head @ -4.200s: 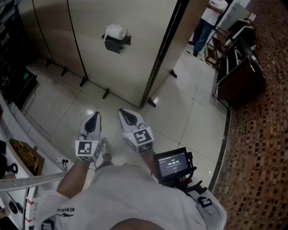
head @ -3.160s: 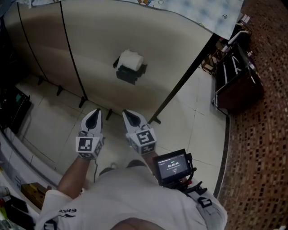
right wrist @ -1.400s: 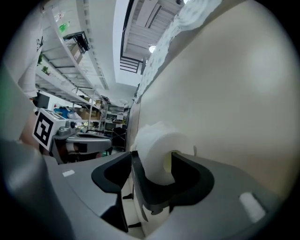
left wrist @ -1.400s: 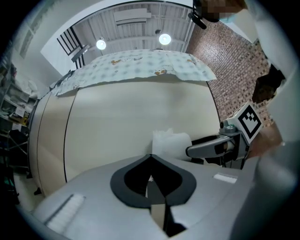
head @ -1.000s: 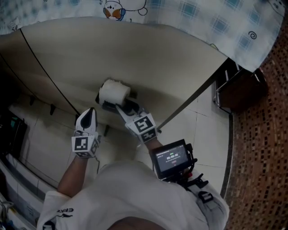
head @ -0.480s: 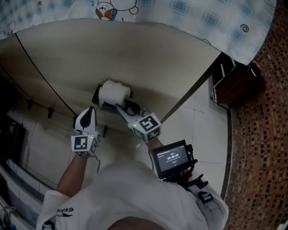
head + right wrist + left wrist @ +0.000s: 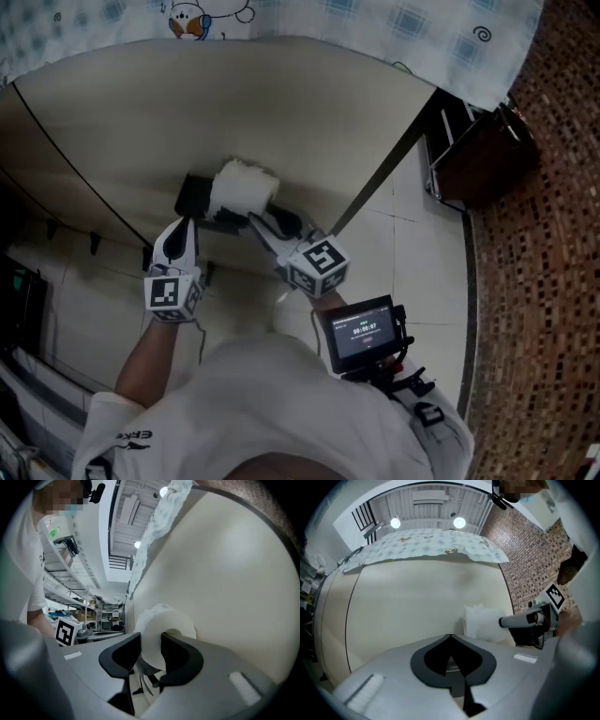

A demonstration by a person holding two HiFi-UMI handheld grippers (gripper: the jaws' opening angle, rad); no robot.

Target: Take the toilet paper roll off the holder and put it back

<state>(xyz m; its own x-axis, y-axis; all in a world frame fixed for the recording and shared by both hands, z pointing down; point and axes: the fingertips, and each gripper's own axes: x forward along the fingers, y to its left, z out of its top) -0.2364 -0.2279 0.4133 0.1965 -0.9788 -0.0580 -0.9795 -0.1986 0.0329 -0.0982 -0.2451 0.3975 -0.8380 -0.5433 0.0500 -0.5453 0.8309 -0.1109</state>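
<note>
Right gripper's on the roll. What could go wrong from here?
1. The right gripper pinches only one soft wall of the toilet paper roll, so it may squash, tilt or slip out.
2. The shut left gripper sits close by the holder and might get bumped.

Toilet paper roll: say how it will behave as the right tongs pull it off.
The toilet paper roll likely squashes a little: the right tongs pinch its soft wall. Probably light: wound paper with a hollow centre. Its ragged outer edge may unwind.
</note>
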